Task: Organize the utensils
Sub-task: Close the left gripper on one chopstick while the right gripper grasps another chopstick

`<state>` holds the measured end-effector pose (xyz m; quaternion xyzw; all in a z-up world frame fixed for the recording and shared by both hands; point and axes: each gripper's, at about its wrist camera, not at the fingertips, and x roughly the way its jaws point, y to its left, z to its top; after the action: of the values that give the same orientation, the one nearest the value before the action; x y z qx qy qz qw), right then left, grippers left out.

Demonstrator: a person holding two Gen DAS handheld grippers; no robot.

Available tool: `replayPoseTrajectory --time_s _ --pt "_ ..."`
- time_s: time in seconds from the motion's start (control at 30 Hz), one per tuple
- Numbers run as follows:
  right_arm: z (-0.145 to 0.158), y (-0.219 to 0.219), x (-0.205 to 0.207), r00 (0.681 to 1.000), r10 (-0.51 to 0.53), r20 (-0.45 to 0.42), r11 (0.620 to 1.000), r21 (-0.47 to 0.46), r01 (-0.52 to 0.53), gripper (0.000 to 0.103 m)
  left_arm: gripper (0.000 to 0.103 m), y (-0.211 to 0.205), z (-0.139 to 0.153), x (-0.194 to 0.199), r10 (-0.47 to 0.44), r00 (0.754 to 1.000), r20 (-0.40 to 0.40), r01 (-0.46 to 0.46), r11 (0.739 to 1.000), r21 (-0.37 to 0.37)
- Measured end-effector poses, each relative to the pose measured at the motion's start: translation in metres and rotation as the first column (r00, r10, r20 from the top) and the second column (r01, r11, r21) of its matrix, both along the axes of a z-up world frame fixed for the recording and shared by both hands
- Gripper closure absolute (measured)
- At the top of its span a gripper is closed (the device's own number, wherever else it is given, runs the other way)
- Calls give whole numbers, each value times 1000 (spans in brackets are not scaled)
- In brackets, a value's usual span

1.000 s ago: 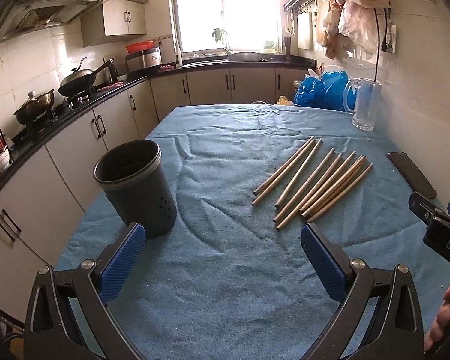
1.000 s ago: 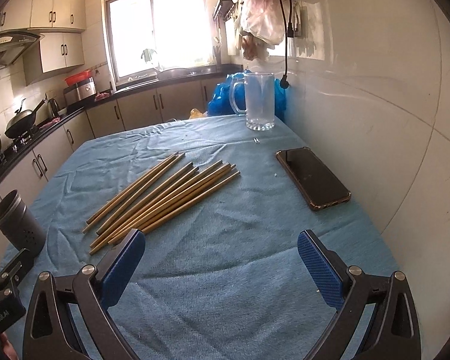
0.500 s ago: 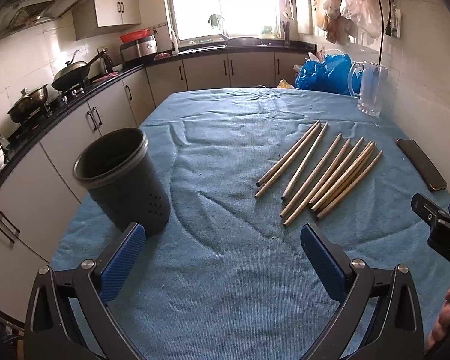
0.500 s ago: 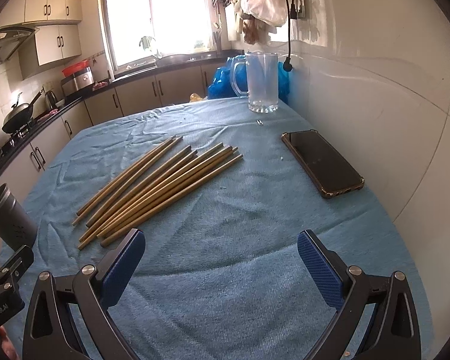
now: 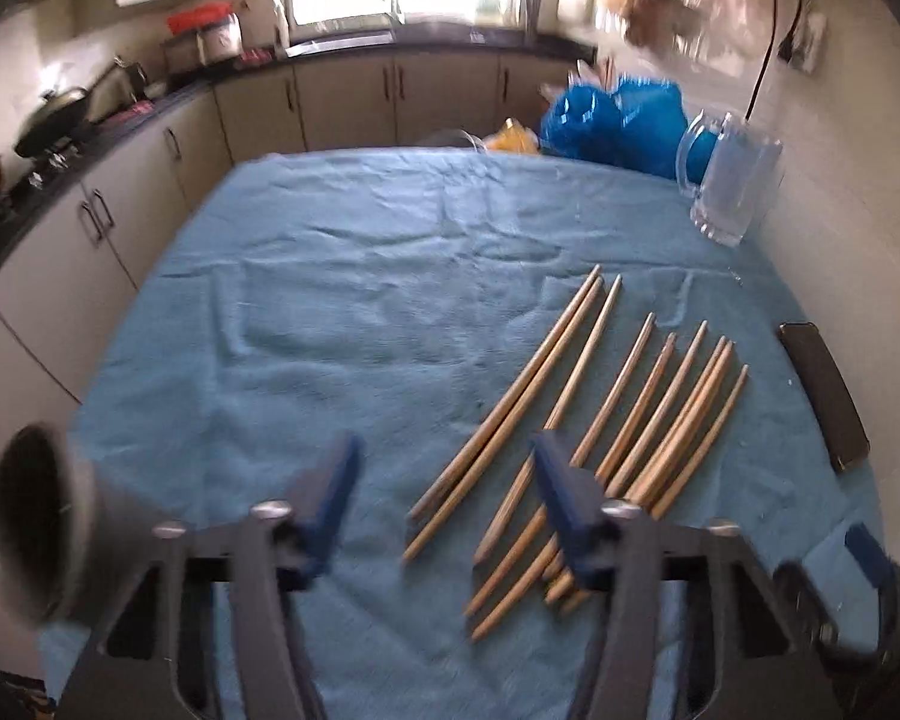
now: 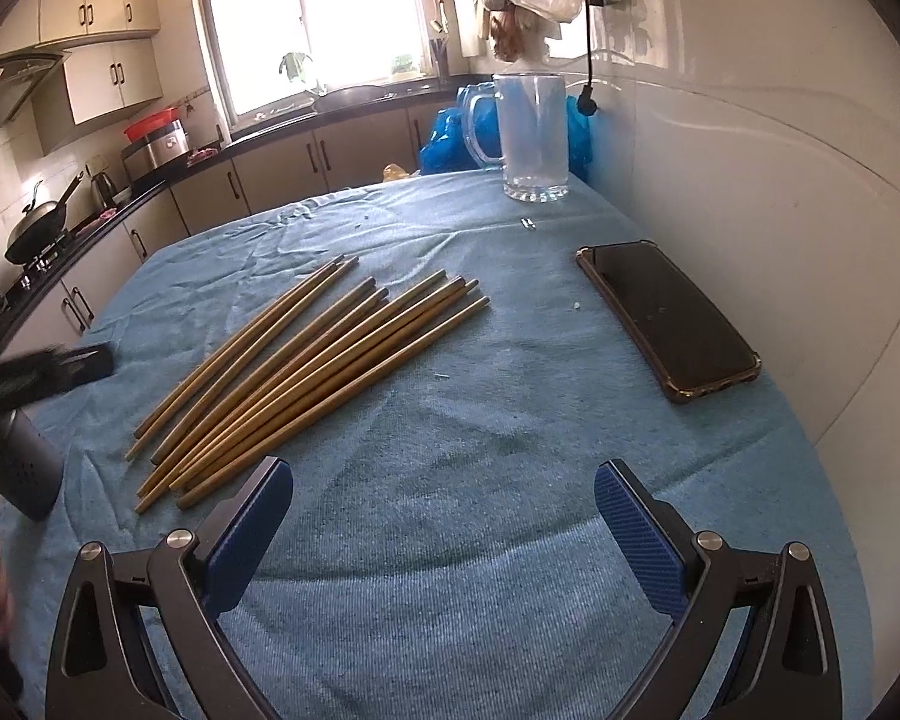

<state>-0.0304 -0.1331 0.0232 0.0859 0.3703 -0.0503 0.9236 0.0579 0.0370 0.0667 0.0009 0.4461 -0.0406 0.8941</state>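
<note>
Now chopsticks (image 5: 588, 420) between parted left tongs (image 5: 444, 492).

Black phone (image 6: 669, 319) lying flat on blue tablecloth (image 6: 450, 480) beside the wall; clear glass mug (image 6: 531, 138) standing upright beyond it; blue bag (image 5: 615, 123) sitting behind.

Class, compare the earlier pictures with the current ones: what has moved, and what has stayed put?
The left gripper has swung right, from the dark holder to over the chopsticks, its fingers closer together but gripping nothing. The right gripper stays open and empty. Chopsticks, phone and glass mug lie unmoved.
</note>
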Motion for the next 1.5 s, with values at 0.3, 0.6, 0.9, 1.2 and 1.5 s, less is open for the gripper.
replayPoseTrajectory --time_s 0.3,0.6,0.9,1.2,1.5 --pt "-5 -6 15 999 43 2 998 44 -43 2 76 -20 -46 61 -61 993 -103 61 998 -11" --pt "-11 -9 25 999 50 -12 996 79 -49 2 82 -27 -46 72 -97 989 -112 92 995 -48" --pt "-13 -13 23 999 35 -20 995 95 -33 2 87 -50 -48 61 -180 977 -113 183 983 14" --pt "-8 -13 30 997 63 -37 992 108 -59 2 103 -13 -51 62 -53 985 -162 43 997 -63" --pt "-19 6 81 975 166 -147 976 168 -140 23 103 -22 -53 43 -143 976 -165 126 986 -107"
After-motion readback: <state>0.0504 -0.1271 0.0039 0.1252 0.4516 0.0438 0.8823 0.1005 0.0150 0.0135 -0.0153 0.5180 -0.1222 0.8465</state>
